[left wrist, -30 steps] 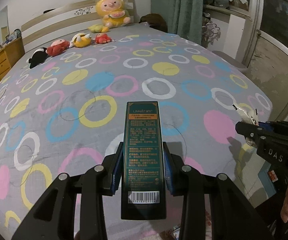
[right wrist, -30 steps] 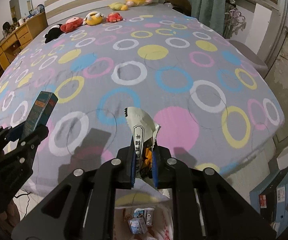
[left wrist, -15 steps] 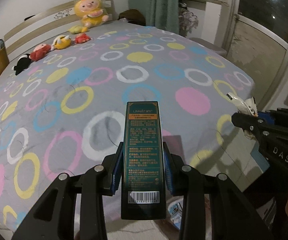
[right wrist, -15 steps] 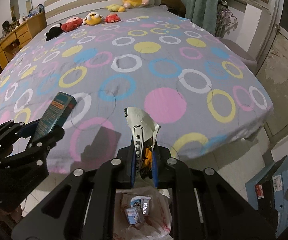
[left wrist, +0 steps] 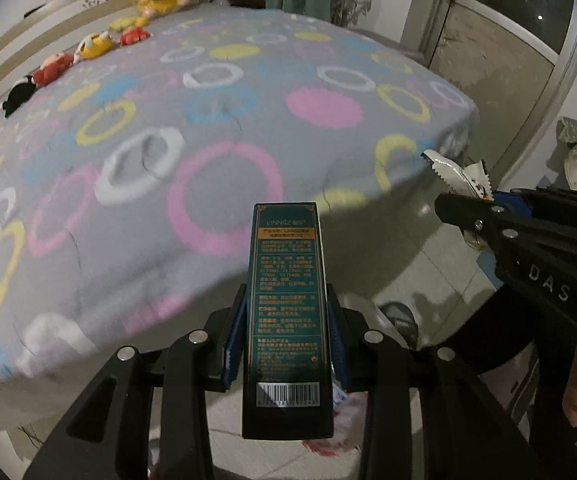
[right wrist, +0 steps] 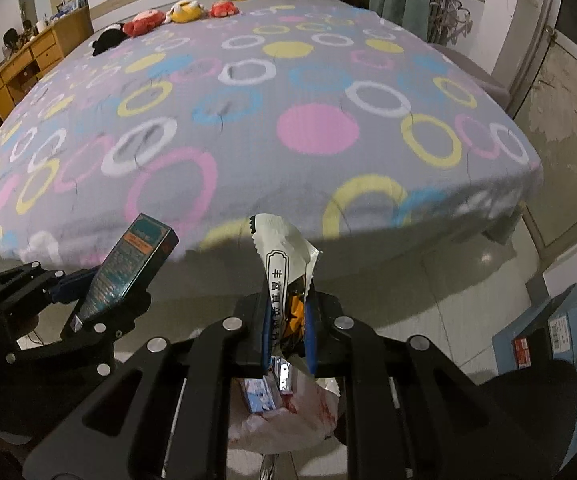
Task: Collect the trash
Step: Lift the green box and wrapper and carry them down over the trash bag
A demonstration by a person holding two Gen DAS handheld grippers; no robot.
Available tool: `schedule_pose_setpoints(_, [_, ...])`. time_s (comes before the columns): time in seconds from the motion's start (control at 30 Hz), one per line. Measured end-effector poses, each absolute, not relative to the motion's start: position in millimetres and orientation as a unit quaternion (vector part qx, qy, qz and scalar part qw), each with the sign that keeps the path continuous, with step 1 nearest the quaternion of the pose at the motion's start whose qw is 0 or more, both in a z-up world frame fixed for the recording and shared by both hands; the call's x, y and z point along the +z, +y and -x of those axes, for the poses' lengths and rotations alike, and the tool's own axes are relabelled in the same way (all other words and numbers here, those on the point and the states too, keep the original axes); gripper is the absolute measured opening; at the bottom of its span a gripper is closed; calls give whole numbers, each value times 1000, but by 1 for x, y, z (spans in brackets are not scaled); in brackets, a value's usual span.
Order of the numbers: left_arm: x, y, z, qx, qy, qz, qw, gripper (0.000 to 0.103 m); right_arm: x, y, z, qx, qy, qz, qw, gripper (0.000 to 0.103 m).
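While both grippers hang past the foot edge of the bed (right wrist: pixel 288 120), each has trash in hand. Left gripper (left wrist: pixel 286 344): jaws partly closed, clamped on the sides of a dark green box (left wrist: pixel 287 312), upright, barcode end nearest the camera. Right gripper (right wrist: pixel 286 320): jaws nearly shut, pinching a white snack wrapper (right wrist: pixel 282 256), serrated edge up. In the right wrist view the box sits at 9 o'clock from the wrapper, tilted, well apart. White plastic bag (right wrist: pixel 288 420) on the floor at 6 o'clock, directly under the right jaws, small blue cartons inside. Plush toys (right wrist: pixel 184 10) line the headboard at 12 o'clock. Blue cardboard boxes (right wrist: pixel 548 332) at 4 o'clock.
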State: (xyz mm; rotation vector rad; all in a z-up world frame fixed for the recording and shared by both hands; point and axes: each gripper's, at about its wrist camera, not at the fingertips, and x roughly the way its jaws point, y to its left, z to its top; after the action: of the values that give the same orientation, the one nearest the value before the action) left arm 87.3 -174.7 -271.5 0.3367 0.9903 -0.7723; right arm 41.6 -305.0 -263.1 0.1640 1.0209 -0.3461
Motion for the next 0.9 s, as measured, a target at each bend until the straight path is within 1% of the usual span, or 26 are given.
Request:
schedule_pose_setpoints(0.5, [-328, -173, -64, -354, 528, -174, 752, 35, -313, -303, -12, -160, 520, -89, 834, 13])
schedule_pose_setpoints(0.9, [-373, -184, -48, -365, 564, -207, 711, 35, -370, -306, -2, -153, 565, -101, 804, 13])
